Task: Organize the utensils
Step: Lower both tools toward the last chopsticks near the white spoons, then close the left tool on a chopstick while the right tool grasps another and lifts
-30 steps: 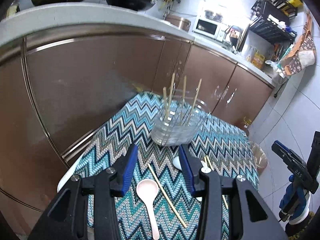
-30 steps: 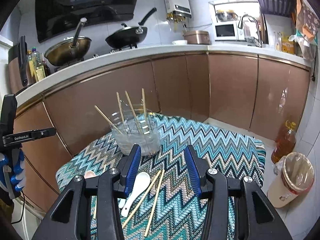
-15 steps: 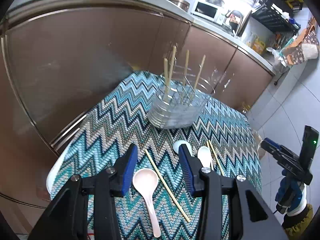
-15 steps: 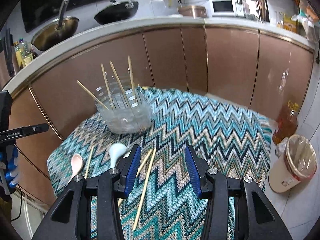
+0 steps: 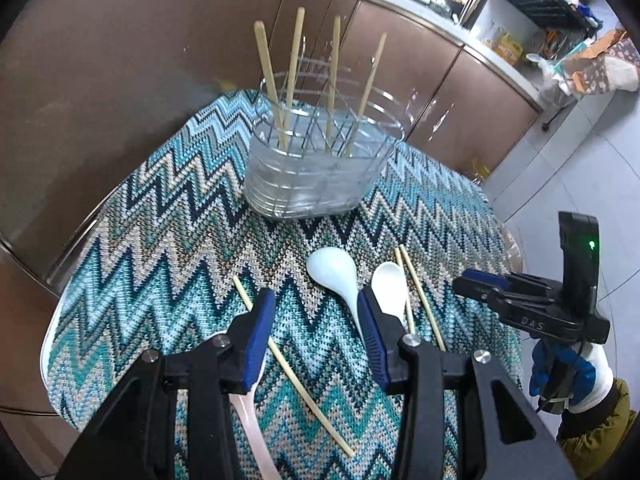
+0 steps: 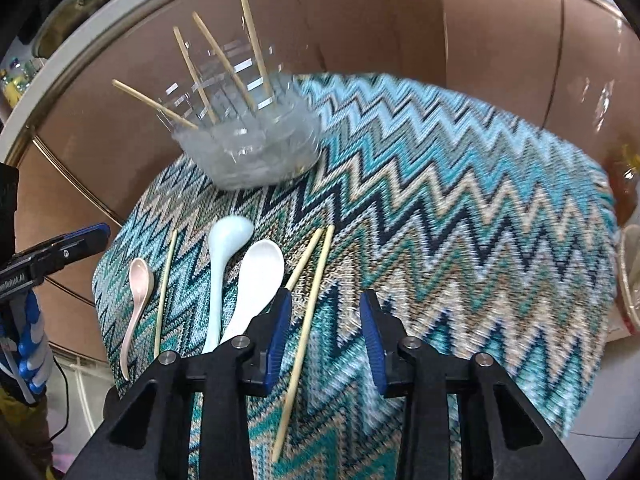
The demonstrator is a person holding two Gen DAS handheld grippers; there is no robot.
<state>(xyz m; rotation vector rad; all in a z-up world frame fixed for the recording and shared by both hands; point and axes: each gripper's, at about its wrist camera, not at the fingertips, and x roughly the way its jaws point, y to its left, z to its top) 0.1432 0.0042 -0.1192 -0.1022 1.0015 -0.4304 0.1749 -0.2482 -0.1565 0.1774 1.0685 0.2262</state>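
Looking down the left wrist view: left hand-held gripper (image 5: 316, 328) hangs over the zigzag cloth (image 5: 168, 248), jaws spread wide, nothing between them. A single chopstick (image 5: 292, 372) lies diagonally on the cloth and passes through the gap between the jaws. Pink spoon (image 5: 252, 420) lies mostly hidden under the left finger — only the handle and a bit of the bowl show. Pale blue spoon (image 5: 334, 272) and white spoon (image 5: 390, 286) lie side by side just ahead of the right finger, with a pair of chopsticks (image 5: 418, 296) right beside the white one. Clear utensil holder (image 5: 316, 172) stands upright at the far end of the cloth, four chopsticks (image 5: 332, 80) standing in it. Right hand-held gripper (image 5: 472, 280) shows at the right edge, off the cloth; cannot tell its jaw state from here.

Right wrist view, some motion blur: right hand-held gripper (image 6: 324, 336) jaws apart, empty. One of the chopstick pair (image 6: 304, 332) runs between the jaws; the other passes under the left finger. White spoon (image 6: 258, 280), pale blue spoon (image 6: 224, 256), single chopstick (image 6: 164, 292), pink spoon (image 6: 138, 296) lie in a row to the left. Holder (image 6: 252, 148) sits at the far left of the cloth (image 6: 460, 220) — sticks leaning. Left gripper (image 6: 76, 244) visible at the left edge.
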